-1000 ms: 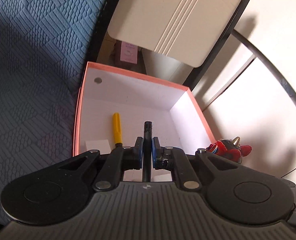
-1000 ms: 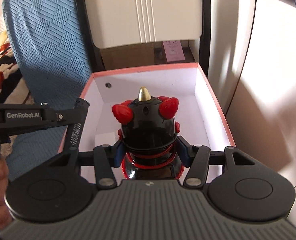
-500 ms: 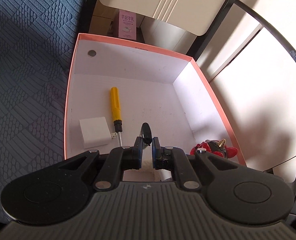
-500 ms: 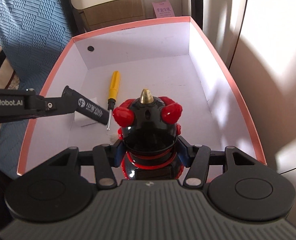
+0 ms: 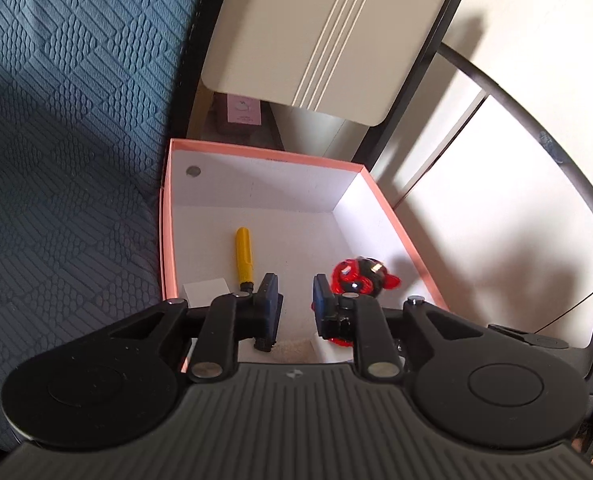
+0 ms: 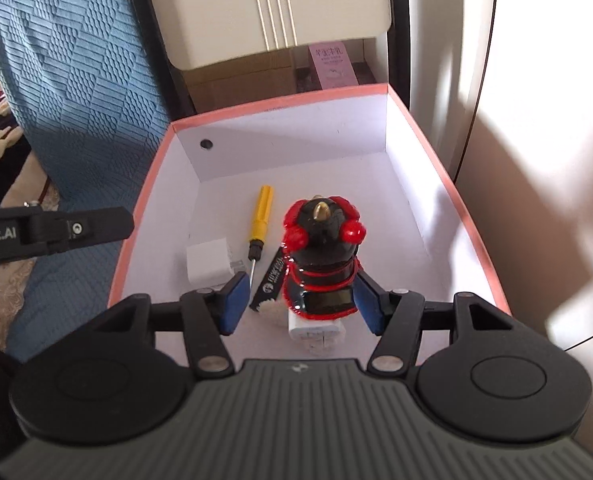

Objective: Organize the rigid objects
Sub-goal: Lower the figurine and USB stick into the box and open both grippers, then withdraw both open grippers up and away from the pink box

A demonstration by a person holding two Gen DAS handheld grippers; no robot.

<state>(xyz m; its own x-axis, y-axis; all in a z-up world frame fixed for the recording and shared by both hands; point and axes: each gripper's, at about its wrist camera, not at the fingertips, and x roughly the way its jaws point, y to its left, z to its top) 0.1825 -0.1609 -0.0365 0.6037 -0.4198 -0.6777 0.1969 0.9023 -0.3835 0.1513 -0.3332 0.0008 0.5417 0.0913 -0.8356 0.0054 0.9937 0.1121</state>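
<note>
**Both hand-held grippers let go over the box**

Since half a second ago both hand-held grippers have released: the black stick that the left one pinched now lies on the box floor, and the toy robot that the right one clamped now stands free inside the box.

Left hand-held gripper [image 5: 294, 296] hangs over the near edge of the pink-rimmed box [image 5: 162, 240], its blue pads spread apart with nothing between them. Right hand-held gripper [image 6: 300, 300] is spread wide too, its pads standing off on either side of the toy robot [image 6: 320, 252] without touching it.

In the right wrist view the toy robot stands upright near the middle of the box [image 6: 436, 144], black with red trim and a gold tip on its head. At its 6 o'clock, touching its base, lies a white block [image 6: 316, 332]. At its 9 o'clock the black stick [image 6: 270, 280] lies tilted on the floor, touching or just beside the robot's base. A yellow screwdriver [image 6: 261, 216] lies at the robot's 10 o'clock, tip toward the camera, and a white charger [image 6: 208, 264] sits just beside the screwdriver's tip, at its 8 o'clock.

In the left wrist view the toy robot [image 5: 356, 276] is blurred, at 3 o'clock from the screwdriver [image 5: 243, 254].
</note>
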